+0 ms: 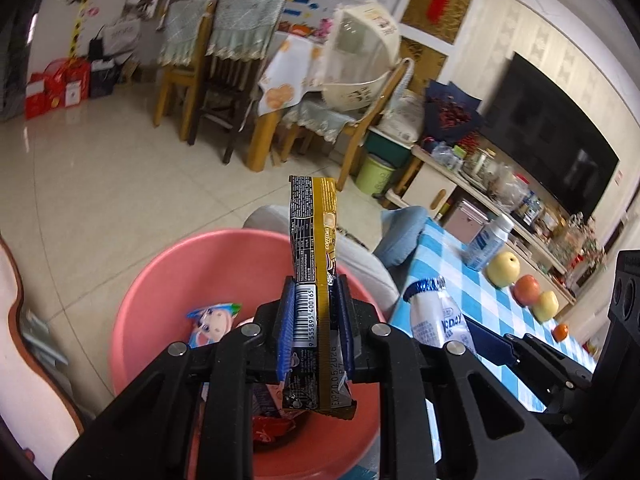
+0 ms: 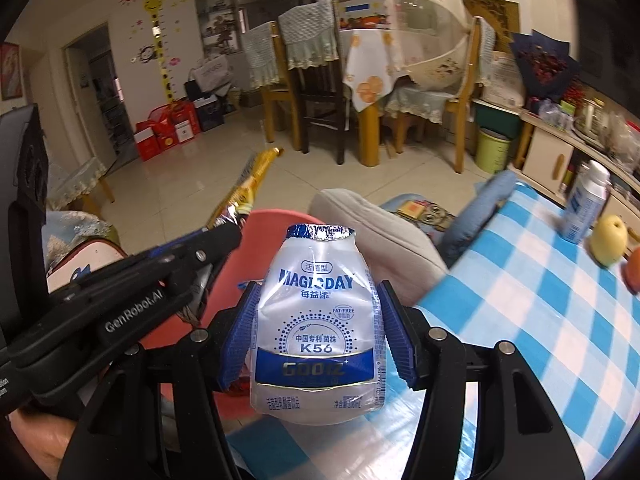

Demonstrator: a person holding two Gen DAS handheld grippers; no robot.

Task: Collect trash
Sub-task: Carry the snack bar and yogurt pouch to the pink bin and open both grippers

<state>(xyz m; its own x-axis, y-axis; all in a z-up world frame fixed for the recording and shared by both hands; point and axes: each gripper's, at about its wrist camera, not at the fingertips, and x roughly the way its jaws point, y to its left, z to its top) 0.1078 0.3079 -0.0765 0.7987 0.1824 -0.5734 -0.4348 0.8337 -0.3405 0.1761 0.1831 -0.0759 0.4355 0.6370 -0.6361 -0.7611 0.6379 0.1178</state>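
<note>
Left gripper [image 1: 314, 328], jaws clamped on upright coffee sachet [image 1: 313, 264] above pink basin [image 1: 168, 280]. Right gripper [image 2: 318, 332], jaws pinching crumpled yogurt bottle [image 2: 318, 320]. Basin contents partly hidden behind grippers.

bottle [image 2: 320, 320] "MAGICDAY K56", sachet [image 1: 312, 292] "EXP 20.05.2026", left gripper [image 2: 224, 236] "GenRobot.AI"
</note>
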